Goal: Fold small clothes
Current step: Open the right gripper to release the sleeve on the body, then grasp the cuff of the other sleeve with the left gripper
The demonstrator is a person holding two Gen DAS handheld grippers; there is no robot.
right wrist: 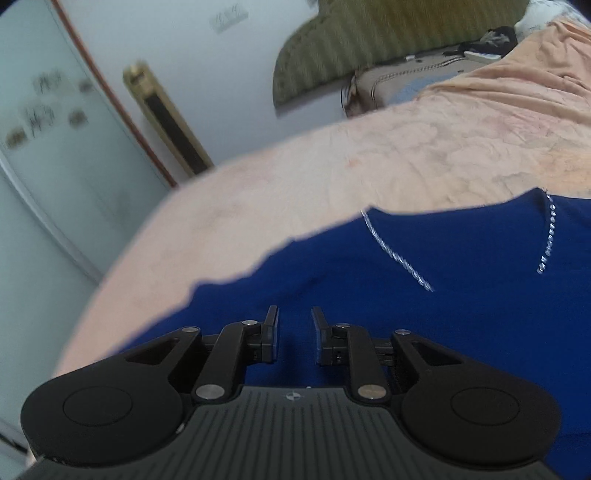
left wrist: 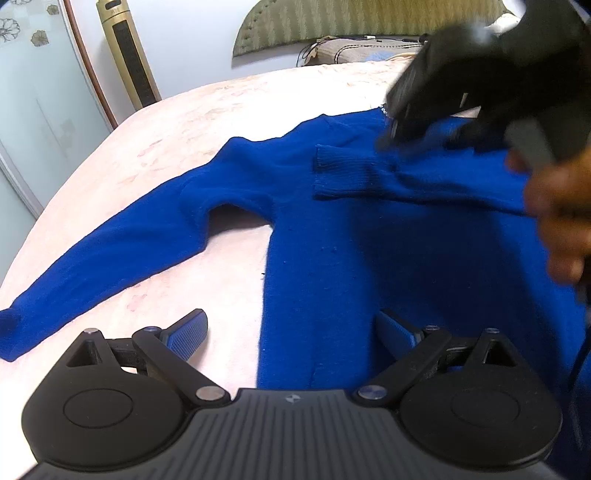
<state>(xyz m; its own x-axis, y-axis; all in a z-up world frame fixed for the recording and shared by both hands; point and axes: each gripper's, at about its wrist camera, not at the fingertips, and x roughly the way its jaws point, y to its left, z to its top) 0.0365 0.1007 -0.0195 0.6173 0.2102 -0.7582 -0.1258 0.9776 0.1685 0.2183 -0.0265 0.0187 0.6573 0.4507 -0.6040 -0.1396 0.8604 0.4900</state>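
A blue knit sweater (left wrist: 332, 251) lies flat on the pink bed (left wrist: 184, 122). Its left sleeve (left wrist: 110, 258) stretches out to the lower left. Its right sleeve (left wrist: 369, 173) is folded across the chest, cuff toward the middle. My left gripper (left wrist: 291, 332) is wide open and empty above the sweater's lower edge. My right gripper (right wrist: 294, 321) hovers over the sweater's upper body (right wrist: 406, 314) with its jaws slightly apart and nothing between them. It shows blurred in the left wrist view (left wrist: 461, 85), above the folded sleeve. A beaded trim (right wrist: 395, 254) lines the neckline.
A green striped headboard (left wrist: 351, 22) and a pillow with cables (left wrist: 362, 48) sit at the bed's far end. A gold tower fan (left wrist: 127, 51) and a glass door (left wrist: 37, 110) stand at the left. The bed's edge curves along the left.
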